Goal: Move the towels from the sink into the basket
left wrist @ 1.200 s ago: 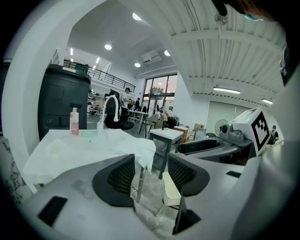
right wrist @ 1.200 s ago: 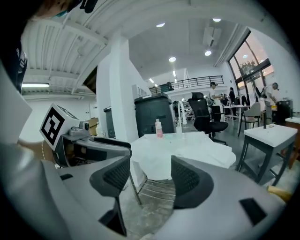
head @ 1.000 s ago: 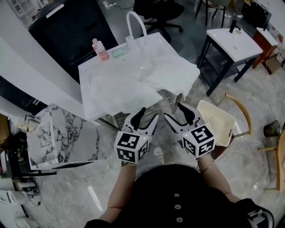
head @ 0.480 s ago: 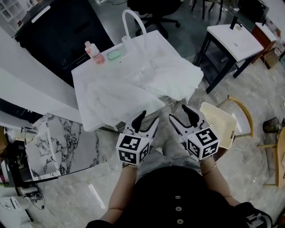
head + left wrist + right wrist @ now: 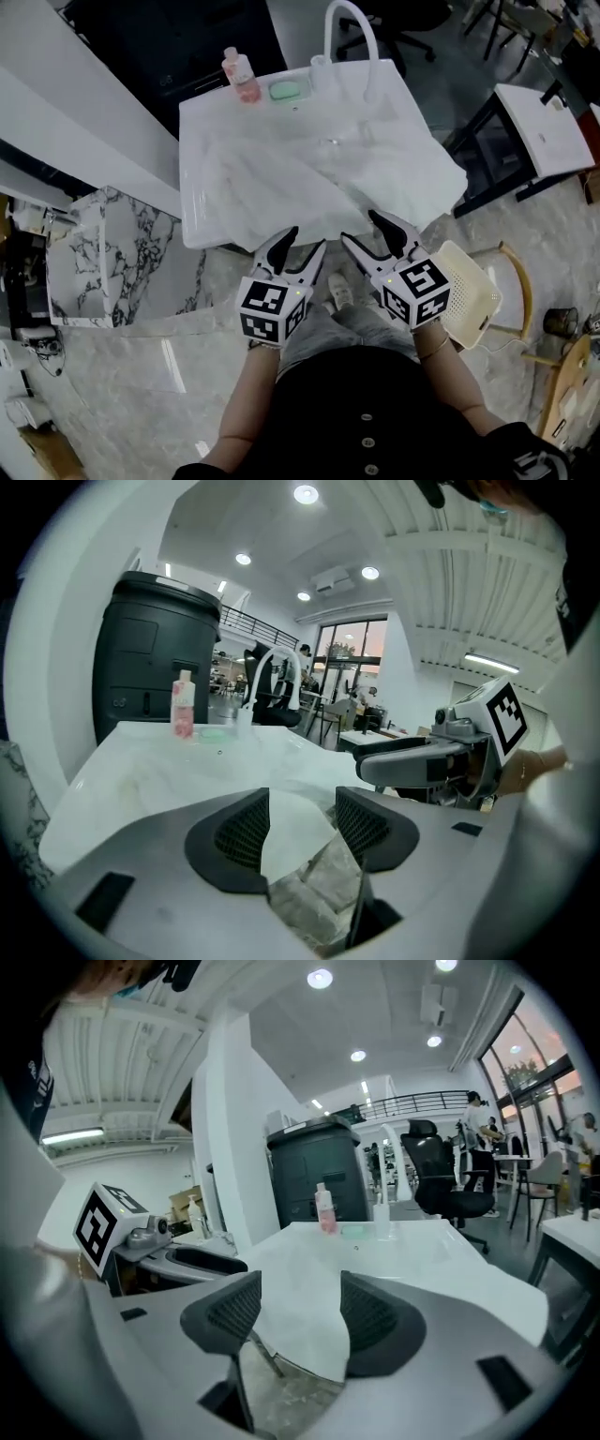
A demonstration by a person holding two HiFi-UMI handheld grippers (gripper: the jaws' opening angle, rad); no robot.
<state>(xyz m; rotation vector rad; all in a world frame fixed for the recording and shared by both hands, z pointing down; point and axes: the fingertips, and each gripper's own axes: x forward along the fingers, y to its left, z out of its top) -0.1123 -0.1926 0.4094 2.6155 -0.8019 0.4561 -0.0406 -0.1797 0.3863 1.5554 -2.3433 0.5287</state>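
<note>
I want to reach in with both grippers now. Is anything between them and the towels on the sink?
Nothing visible does. The left gripper and right gripper are both open and empty, just short of the towels, which hang over the front edge of the sink right ahead of them.

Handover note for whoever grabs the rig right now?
Left hand-held gripper: open, empty, just short of the sink's front edge.
Right hand-held gripper: open, empty, alongside it.
Towels: in the sink, draped over its front and right edges.
Basket: low at the person's right, no towel seen in it.
Done: nothing. Left: grasp each towel, move it to the basket.
</note>
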